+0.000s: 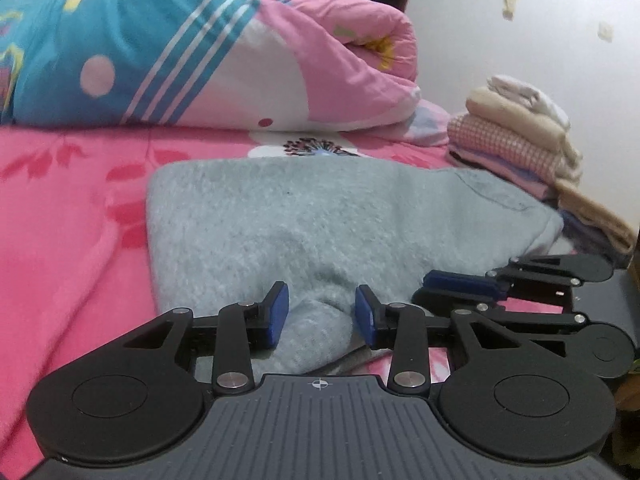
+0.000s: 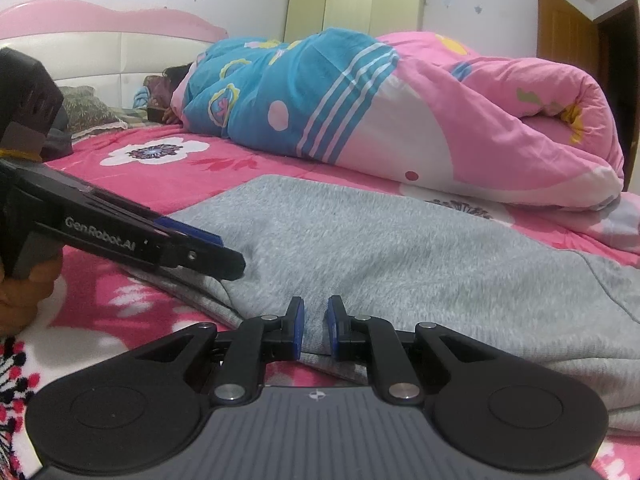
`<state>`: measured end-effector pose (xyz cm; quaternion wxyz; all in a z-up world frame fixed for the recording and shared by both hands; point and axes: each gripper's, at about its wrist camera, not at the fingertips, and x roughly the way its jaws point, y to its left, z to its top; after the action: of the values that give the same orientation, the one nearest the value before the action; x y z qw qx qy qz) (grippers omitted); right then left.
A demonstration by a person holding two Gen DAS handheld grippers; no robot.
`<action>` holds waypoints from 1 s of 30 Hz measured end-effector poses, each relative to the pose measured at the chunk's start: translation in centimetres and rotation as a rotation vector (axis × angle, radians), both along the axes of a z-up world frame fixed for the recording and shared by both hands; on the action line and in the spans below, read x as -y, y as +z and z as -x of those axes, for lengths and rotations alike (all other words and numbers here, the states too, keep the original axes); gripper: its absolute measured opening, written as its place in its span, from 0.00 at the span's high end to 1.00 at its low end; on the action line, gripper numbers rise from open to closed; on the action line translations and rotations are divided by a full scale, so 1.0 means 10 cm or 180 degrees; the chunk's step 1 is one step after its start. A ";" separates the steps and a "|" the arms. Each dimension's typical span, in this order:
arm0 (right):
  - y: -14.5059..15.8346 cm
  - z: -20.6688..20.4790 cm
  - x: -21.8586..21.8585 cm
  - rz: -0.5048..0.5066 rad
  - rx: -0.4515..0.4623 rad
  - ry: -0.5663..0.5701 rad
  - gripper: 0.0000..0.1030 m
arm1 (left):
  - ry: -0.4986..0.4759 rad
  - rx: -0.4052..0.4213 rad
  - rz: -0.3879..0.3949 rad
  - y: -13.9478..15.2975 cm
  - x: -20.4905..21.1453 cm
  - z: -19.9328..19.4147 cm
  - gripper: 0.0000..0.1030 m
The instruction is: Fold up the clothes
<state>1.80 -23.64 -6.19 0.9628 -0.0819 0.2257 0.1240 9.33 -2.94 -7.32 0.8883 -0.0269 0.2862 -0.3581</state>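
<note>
On the pink floral bedsheet (image 2: 168, 184) lies the grey sweatshirt (image 2: 400, 256), its near hem pinched by the right gripper (image 2: 315, 330). The left gripper (image 1: 320, 316) stands apart around a bunched fold (pads not pressing). Pulling now could drag the garment askew, since only one side is held.

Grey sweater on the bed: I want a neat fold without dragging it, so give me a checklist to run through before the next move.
1. Right gripper pinches the grey sweater at its near edge: ok.
2. Left gripper has cloth bunched between its pads; whether they press on it: cannot tell.
3. Both grippers sit at the same near edge, close together: ok.
4. Sweater lies flat beyond the grippers: ok.
5. Folded stack stands close beside the sweater's far corner: not ok.
6. Rolled quilt lies clear of the sweater: ok.
</note>
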 end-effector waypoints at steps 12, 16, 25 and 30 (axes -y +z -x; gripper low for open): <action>0.05 0.40 0.04 -0.0073 -0.0230 -0.0244 0.83 | 0.0029 0.0050 -0.0026 0.00 0.03 0.00 0.62; 0.23 0.63 0.22 -0.0242 -0.0110 -0.0414 0.83 | 0.0026 0.0021 0.0003 0.00 0.02 0.00 0.62; 0.50 0.29 0.62 -0.0507 0.0194 -0.0851 0.83 | 0.0025 0.0021 0.0009 0.00 0.01 0.00 0.62; 0.04 0.11 0.77 -0.0500 -0.0097 -0.0955 0.84 | 0.0013 0.0020 0.0011 0.00 0.00 0.01 0.60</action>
<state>0.73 -31.37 -5.76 0.9704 0.0302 0.2396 -0.0027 9.27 -2.98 -7.28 0.8899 -0.0279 0.2827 -0.3569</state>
